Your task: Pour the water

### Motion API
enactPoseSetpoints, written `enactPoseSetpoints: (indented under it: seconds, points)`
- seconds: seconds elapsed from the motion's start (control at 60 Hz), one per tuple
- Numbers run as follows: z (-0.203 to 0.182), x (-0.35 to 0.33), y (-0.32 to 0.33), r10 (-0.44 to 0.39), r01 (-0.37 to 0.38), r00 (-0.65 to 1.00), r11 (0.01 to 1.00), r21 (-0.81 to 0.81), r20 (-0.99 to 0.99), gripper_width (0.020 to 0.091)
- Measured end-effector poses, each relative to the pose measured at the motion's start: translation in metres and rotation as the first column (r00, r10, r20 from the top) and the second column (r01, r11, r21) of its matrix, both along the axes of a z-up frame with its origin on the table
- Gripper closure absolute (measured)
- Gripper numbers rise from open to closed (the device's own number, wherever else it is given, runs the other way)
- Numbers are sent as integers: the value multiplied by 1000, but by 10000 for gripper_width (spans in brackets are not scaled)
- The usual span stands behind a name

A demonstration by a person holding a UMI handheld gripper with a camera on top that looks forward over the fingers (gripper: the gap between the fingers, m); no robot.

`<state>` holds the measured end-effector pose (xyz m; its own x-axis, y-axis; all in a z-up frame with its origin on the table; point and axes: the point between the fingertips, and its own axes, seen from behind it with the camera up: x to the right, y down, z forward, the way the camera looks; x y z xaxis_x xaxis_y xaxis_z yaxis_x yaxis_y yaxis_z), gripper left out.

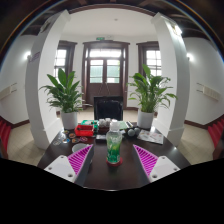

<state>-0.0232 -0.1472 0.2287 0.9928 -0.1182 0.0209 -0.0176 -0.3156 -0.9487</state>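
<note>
A green plastic bottle [113,146] with a white cap stands upright on a dark table [110,175], on a small red coaster. It stands between my gripper's [112,160] two fingers, toward their tips, with a clear gap on each side. The magenta pads [80,157] sit spread wide apart, so the gripper is open and touches nothing. Beyond the bottle, a red object [86,130] and other small items lie on the table's far part.
A dark chair [108,108] stands behind the table. Two large potted plants [66,95] flank a wooden double door [105,72] at the back. White pillars rise left and right. Papers [152,136] lie at the table's right.
</note>
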Motion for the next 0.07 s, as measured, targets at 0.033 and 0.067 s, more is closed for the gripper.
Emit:
enactPoseSetpoints:
  seconds: [0.033, 0.067]
  points:
    - [-1, -1, 0, 3, -3, 1000, 1000, -2, -3, 321]
    - [-2, -1, 1, 4, -4, 1000, 1000, -7, -3, 322]
